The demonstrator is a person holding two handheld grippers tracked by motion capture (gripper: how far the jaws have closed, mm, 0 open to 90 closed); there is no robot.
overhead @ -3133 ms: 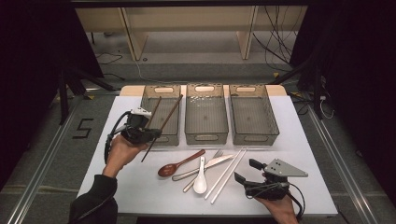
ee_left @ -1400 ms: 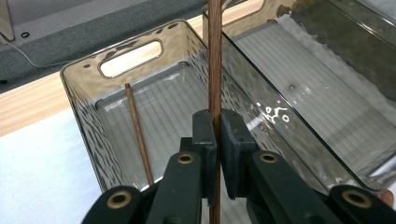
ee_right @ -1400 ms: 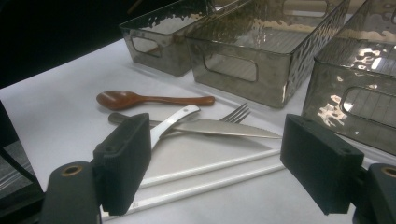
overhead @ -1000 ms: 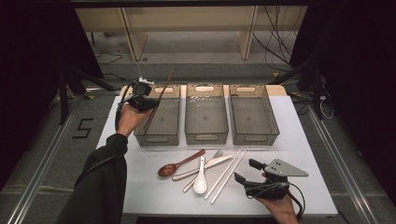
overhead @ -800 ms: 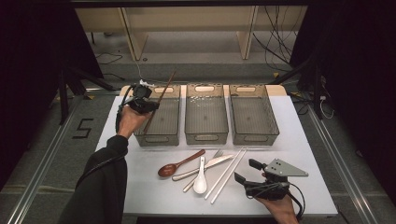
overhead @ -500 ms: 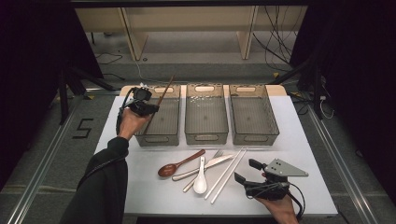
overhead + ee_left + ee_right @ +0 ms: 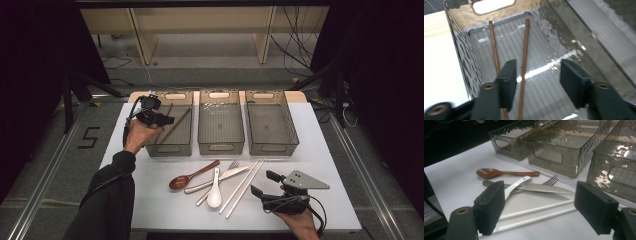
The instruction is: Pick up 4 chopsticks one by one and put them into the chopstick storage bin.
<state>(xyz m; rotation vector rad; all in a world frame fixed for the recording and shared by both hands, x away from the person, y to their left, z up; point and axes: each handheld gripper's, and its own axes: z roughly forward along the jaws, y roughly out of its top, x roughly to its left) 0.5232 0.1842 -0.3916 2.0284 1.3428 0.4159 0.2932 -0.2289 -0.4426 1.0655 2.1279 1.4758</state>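
The tabletop (image 7: pixel 150 200) was white. Three bins (image 7: pixel 220 122) were smoky grey and see-through, their walls dimpled, their floors ribbed in fine lines. The two chopsticks (image 7: pixel 525 50) in the left bin were reddish brown. On the tabletop lay a glossy brown spoon (image 7: pixel 192 175), a white spoon (image 7: pixel 215 190), a silver knife (image 7: pixel 541 188), a silver fork (image 7: pixel 551 180) and white chopsticks (image 7: pixel 245 186). Each claw (image 7: pixel 544 210) was black.

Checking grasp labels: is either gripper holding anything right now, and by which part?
Nothing is held. The left gripper has just been opening; the brown chopsticks lie loose in the left bin. The right gripper is open above the table.
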